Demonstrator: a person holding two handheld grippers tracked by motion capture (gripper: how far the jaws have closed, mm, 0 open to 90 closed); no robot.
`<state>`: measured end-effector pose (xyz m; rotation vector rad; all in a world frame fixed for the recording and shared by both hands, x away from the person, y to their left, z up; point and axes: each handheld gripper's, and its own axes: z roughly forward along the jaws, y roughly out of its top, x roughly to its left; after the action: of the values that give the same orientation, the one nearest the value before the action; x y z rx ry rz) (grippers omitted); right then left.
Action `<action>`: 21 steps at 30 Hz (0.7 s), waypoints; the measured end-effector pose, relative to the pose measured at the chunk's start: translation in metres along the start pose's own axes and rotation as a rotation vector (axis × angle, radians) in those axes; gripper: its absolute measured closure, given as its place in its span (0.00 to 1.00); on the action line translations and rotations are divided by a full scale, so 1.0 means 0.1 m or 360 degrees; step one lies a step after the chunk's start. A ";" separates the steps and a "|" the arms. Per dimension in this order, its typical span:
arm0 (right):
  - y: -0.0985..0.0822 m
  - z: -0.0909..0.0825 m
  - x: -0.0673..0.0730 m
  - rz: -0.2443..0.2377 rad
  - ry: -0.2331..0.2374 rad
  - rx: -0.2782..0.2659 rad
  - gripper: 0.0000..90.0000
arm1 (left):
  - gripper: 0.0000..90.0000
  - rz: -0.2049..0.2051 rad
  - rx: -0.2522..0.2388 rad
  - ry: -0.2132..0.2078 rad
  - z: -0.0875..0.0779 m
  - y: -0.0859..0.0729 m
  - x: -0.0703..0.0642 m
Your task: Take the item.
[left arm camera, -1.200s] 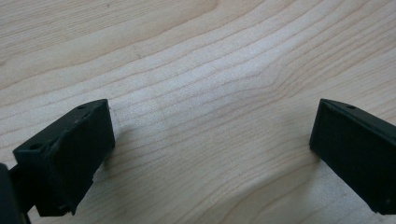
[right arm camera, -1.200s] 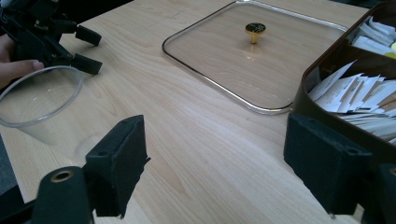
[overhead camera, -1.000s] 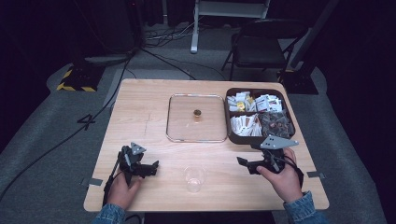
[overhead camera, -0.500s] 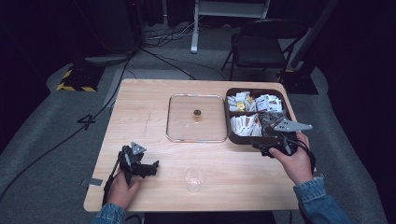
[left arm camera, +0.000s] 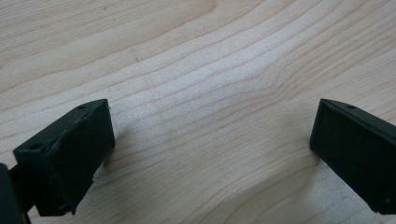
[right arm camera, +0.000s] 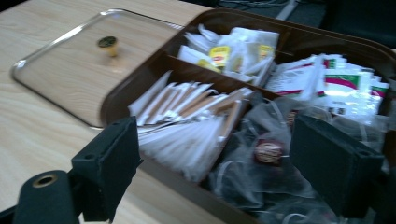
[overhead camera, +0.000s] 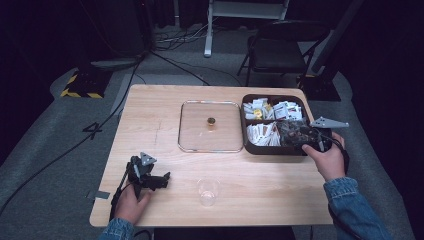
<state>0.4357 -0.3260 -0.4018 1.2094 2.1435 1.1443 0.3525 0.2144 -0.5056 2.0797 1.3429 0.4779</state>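
The right claw (overhead camera: 300, 134) stands spread wide, its jaws having just been opening with nothing pinched, over the near right compartment of the dark brown divided tray (overhead camera: 272, 150), above crinkly clear-wrapped tea bags (right arm camera: 266, 154). The left claw (overhead camera: 162, 181) rests spread and empty on the pale wood-grain table (overhead camera: 150, 115). A square glass lid with a brass knob (overhead camera: 190, 135) lies just left of the tray; a clear glass cup (overhead camera: 208, 192) stands near the table's front edge.

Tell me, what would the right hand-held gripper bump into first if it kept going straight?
Probably the clear mesh tea bags in the near compartment of the dark brown divided box; the open right hand-held gripper points at them.
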 end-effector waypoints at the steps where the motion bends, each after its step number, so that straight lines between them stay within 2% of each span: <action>1: 0.01 0.02 -0.05 -0.0002 -0.0034 0.0007 0.19 | 0.00 0.0000 0.0000 0.0000 0.00 0.00 0.00; 10: 0.03 0.19 -0.29 0.0035 -0.0098 0.0058 0.26 | 0.00 0.0000 0.0000 0.0000 0.00 0.00 0.00; 21: -0.11 0.41 -0.41 0.0094 -0.0111 0.0166 0.39 | 0.00 0.0000 0.0000 0.0000 0.00 0.00 0.00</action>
<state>0.4801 -0.3451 -0.4355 1.3463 2.1515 1.0094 0.3525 0.2144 -0.5056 2.0797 1.3429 0.4777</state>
